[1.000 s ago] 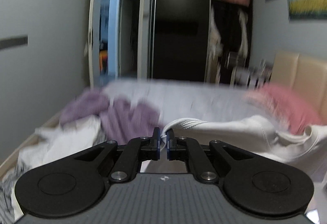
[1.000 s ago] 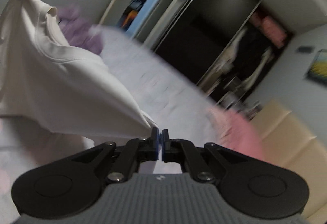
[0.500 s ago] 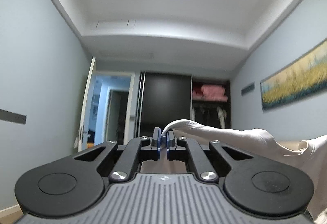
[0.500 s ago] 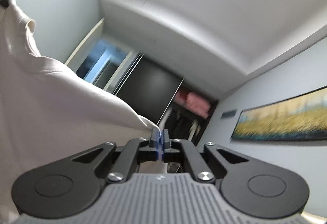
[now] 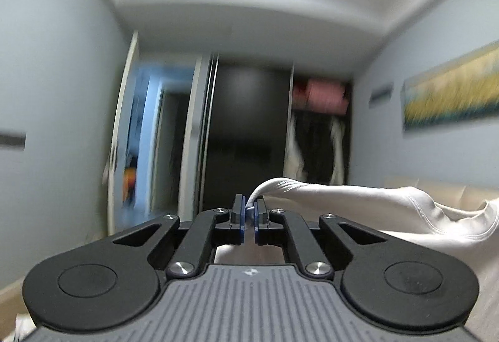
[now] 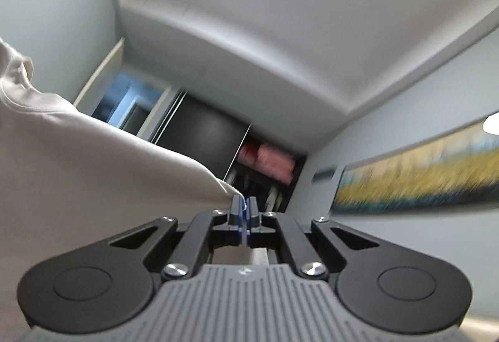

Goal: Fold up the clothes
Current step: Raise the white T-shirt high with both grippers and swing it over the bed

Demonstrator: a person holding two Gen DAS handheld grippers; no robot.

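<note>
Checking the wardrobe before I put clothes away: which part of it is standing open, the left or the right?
The right section is open, showing pink folded items above hanging clothes; the dark sliding door covers the left part.

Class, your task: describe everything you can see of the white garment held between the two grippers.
The white garment is soft, off-white knit cloth with stitched seams and a ribbed edge. It is lifted into the air, spread between both grippers: the left gripper is shut on the ribbed edge, the right gripper on a corner. The cloth drapes smoothly in between. Its lower part is out of view.
</note>
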